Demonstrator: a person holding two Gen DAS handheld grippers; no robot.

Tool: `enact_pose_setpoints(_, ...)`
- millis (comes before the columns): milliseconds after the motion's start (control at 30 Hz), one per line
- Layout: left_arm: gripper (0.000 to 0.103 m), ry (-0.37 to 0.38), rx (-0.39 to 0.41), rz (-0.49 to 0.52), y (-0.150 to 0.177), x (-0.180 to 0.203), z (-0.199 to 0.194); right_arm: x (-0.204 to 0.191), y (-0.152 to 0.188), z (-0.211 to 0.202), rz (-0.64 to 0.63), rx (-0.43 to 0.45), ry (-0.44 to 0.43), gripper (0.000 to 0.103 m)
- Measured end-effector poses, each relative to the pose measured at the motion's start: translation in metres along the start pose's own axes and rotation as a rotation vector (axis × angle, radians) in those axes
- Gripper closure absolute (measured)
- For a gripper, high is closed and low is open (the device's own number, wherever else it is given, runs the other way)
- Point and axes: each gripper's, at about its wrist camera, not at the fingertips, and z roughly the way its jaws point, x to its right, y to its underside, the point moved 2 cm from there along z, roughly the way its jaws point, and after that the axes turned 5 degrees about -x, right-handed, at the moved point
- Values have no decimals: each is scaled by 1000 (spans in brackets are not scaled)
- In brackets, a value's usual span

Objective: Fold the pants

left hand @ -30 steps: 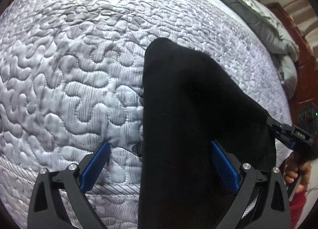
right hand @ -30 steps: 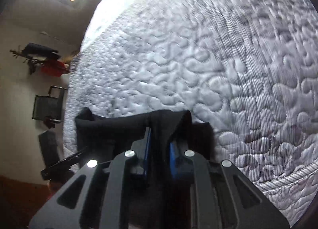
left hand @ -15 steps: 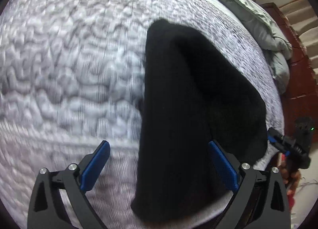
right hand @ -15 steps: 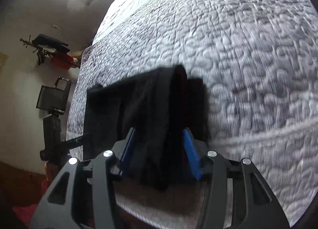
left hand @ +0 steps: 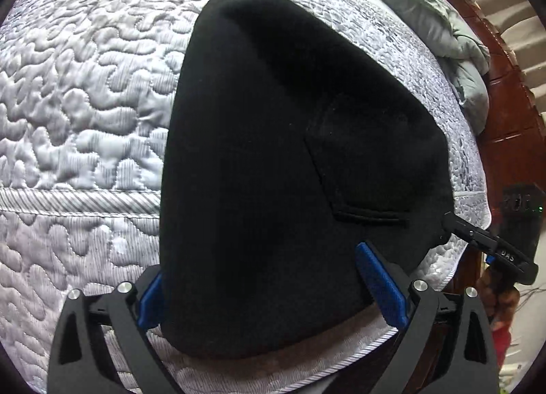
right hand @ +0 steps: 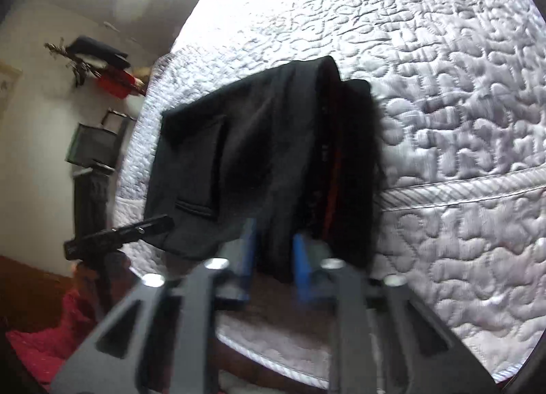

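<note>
The black pants [left hand: 293, 172] lie folded over the front edge of the white quilted mattress [left hand: 85, 93], a back pocket facing up. My left gripper [left hand: 269, 295] is open, its blue pads either side of the hanging waist end. In the right wrist view the pants [right hand: 259, 162] drape over the mattress edge [right hand: 460, 189]. My right gripper [right hand: 271, 264] stands partly open with a fold of the fabric hanging between its blue pads, not pinched. The right gripper also shows in the left wrist view [left hand: 488, 243], and the left gripper in the right wrist view [right hand: 116, 237].
A grey-green duvet [left hand: 426, 18] is bunched at the far right of the bed beside a dark wooden headboard [left hand: 505, 103]. In the right wrist view a black chair [right hand: 92, 148], a wall shelf with red items [right hand: 102, 66] and red cloth on the floor [right hand: 44, 336] stand to the left.
Both grippers have drawn back off the bed toward its front edge. My right gripper, shut on the pants a second ago, has opened. The pants now hang over the mattress edge.
</note>
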Motion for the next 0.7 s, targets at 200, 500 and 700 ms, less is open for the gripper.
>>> enact_pose_setpoints(200,19,5,5,-21,-1,-2,-8,12,1,-10,19,-3,34,94)
enact_pose_setpoints(500,18,-62,22,27,-6,15,8,26,7,7,55,-13,52,90)
enact_pose_setpoints(700,19,-238,68,111,-2,55,-3,-13,6,-5,-22,33,217,56)
